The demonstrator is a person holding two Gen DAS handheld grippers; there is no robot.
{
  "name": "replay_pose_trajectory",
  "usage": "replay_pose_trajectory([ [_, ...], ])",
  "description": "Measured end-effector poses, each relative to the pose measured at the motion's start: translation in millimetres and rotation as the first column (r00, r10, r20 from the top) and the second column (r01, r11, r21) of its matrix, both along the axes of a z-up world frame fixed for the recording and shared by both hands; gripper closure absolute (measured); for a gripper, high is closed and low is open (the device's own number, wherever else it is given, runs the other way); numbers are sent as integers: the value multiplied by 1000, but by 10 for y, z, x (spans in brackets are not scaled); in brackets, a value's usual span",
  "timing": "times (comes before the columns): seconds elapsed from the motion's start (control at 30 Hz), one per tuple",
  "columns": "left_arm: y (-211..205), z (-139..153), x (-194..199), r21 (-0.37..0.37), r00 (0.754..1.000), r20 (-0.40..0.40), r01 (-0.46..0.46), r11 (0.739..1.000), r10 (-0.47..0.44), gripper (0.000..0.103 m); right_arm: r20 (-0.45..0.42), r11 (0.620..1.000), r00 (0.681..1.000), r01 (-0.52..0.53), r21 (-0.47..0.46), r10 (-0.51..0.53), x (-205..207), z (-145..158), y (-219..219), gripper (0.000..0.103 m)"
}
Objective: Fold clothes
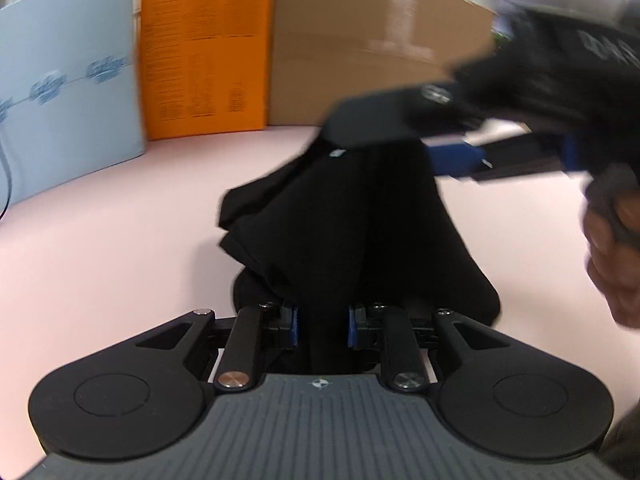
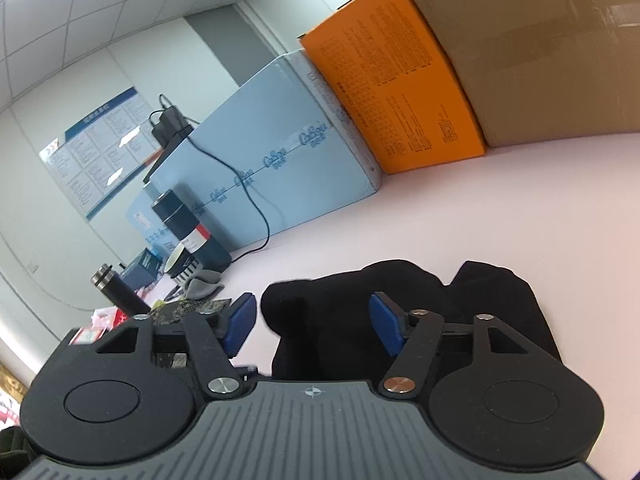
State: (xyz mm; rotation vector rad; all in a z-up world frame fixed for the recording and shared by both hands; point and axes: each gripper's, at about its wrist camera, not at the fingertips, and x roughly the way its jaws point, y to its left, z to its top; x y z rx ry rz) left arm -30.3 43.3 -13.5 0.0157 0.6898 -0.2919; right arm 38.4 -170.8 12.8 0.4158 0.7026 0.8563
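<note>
A black garment (image 1: 360,220) is bunched on the pink table (image 1: 120,240). It rises in a ridge from my left gripper (image 1: 324,326), whose blue pads are shut on a fold of it. In the left wrist view the other gripper hangs blurred over the cloth's far end, one blue pad (image 1: 456,158) showing. In the right wrist view my right gripper (image 2: 314,326) stands open just above the black garment (image 2: 492,292), which lies crumpled on the pink table (image 2: 480,200). The cloth is below and between its pads (image 2: 386,328), and they do not press on it.
A blue box (image 2: 280,152), an orange box (image 2: 392,92) and a brown cardboard box (image 2: 540,52) line the table's far edge. A cable (image 2: 256,204), a tin (image 2: 180,220), a cup (image 2: 182,264) and a flask (image 2: 116,288) crowd the left end. A person's hand (image 1: 616,260) is at right.
</note>
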Motion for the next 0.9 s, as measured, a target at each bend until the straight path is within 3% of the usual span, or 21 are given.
replay_pose_trajectory([
  [0.07, -56, -38, -32, 6, 1000, -9, 28, 1000, -28, 85, -22, 999, 999, 41, 30, -41, 28, -20, -68, 84],
  [0.3, 41, -93, 103, -32, 997, -51, -56, 998, 54, 84, 4, 973, 981, 193, 126, -196, 17, 81, -456, 99],
  [0.47, 151, -155, 130, -49, 988, -95, -130, 990, 125, 83, 89, 917, 922, 357, 179, -376, 33, 324, -920, 101],
  [0.53, 187, -147, 165, -52, 984, -94, -154, 987, 149, 83, 143, 909, 902, 387, 155, -408, 11, 411, -1015, 101],
  [0.63, 193, -147, 194, -53, 984, -100, -154, 987, 148, 82, 164, 966, 953, 245, 86, -256, 48, 451, -835, 94],
  [0.67, 177, -150, 189, -45, 985, -99, -147, 988, 142, 82, 166, 980, 966, 192, 51, -198, 33, 433, -692, 82],
  [0.7, 165, -149, 179, -40, 986, -97, -143, 989, 138, 82, 171, 989, 974, 146, 23, -148, 5, 406, -551, 60],
  [0.77, 153, -142, 151, -32, 986, -93, -139, 990, 136, 82, 174, 998, 984, 49, -39, -42, -37, 324, -255, 43],
  [0.87, 182, -137, 163, -35, 987, -86, -139, 990, 136, 82, 149, 992, 987, -41, -117, 58, -10, 165, 65, 43],
  [0.9, 194, -133, 159, -39, 986, -82, -145, 989, 142, 82, 153, 992, 987, -24, -124, 43, 12, 121, 93, 55],
])
